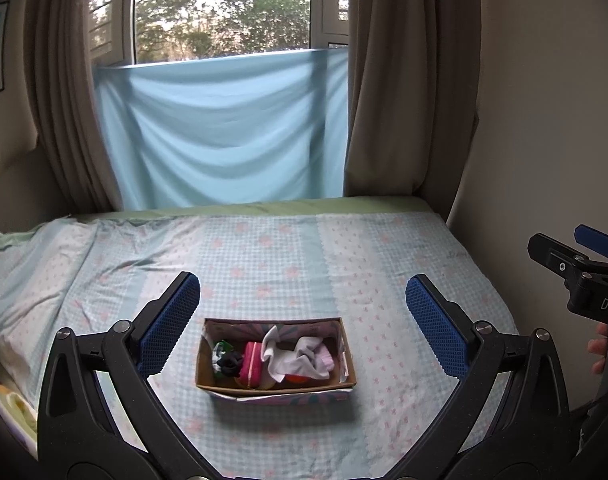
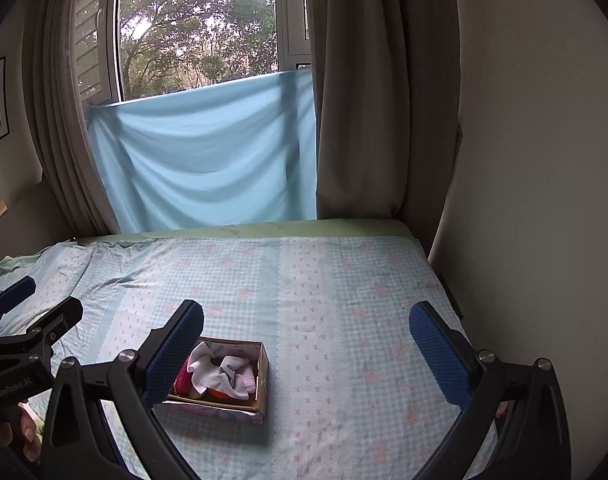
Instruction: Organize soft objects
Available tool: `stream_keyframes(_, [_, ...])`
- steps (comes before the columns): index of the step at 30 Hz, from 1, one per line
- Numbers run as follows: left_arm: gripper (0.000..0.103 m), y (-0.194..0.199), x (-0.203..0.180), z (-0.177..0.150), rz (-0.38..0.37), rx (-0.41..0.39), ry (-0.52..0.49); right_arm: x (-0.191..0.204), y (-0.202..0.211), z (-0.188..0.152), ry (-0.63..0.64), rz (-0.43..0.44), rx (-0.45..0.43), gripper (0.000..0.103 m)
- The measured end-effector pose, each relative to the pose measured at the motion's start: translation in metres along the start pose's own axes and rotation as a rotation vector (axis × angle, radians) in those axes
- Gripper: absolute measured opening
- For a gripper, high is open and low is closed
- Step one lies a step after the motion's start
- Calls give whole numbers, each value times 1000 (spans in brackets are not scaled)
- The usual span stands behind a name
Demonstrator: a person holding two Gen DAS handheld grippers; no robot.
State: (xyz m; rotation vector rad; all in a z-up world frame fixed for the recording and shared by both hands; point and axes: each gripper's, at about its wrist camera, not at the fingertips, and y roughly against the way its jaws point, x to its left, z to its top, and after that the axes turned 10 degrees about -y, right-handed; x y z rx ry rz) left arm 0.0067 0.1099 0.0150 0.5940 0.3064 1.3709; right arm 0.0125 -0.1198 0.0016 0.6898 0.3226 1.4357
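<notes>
A small open cardboard box (image 1: 345, 360) sits on the bed and holds soft items: a white cloth (image 1: 300, 356), a pink rolled piece (image 1: 252, 364) and a dark green-and-black bundle (image 1: 226, 360). My left gripper (image 1: 303, 300) is open and empty, held above and in front of the box. My right gripper (image 2: 305, 326) is open and empty, with the box (image 2: 263, 380) by its left finger; the white cloth (image 2: 220, 376) shows inside. The right gripper also shows at the left wrist view's right edge (image 1: 575, 256), and the left gripper at the right wrist view's left edge (image 2: 28, 308).
The bed (image 1: 304, 252) has a light blue checked sheet with pink flowers. A wall (image 2: 523, 160) runs along its right side. Brown curtains (image 1: 399, 80) and a hanging blue cloth (image 1: 224, 132) cover the window behind. A pillow (image 1: 20, 280) lies at the left.
</notes>
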Motion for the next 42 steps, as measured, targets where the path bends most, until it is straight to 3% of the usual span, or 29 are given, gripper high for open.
stream_keyframes(26, [103, -5, 1, -2, -3, -4, 10, 4, -2, 5, 8, -1, -1, 103])
stream_keyframes(33, [103, -11, -1, -4, 71, 10, -13, 8, -7, 7, 7, 1, 9, 103])
stream_keyframes(42, [103, -40, 6, -16, -5, 66, 29, 16, -43, 1, 6, -21, 98, 103])
